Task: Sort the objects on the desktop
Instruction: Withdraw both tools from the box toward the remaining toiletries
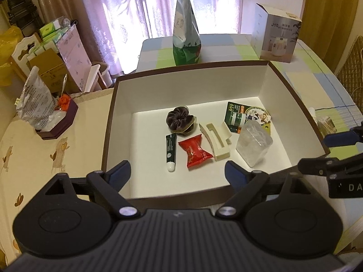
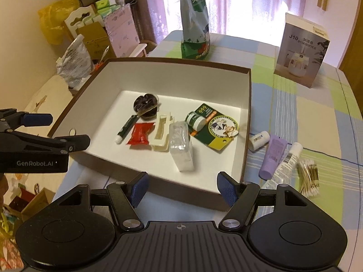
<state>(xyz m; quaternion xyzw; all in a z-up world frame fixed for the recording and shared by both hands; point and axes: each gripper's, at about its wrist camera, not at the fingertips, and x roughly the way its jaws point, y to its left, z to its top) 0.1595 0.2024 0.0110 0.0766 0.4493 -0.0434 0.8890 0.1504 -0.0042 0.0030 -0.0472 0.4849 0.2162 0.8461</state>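
- Both are sitting spread and empty above the box's [image 2: 246,122] near rim: left hand-held gripper [image 1: 177,174], right hand-held gripper [image 2: 181,187].
- Leftovers are lying right of the box on the surface [image 2: 317,117]: purple tube [image 2: 272,156], white bottle [image 2: 258,140], cotton swabs [image 2: 308,176].
- I'm guessing a reach could be clipping the box wall or scattering the swabs.
- Humidifier carton [image 2: 299,52] and green bag [image 2: 195,22] are standing far back, not blocking anything.

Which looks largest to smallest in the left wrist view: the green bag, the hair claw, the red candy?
1. green bag, clearly largest though farthest.
2. hair claw.
3. red candy; close to the claw in size, so this order is unsure.
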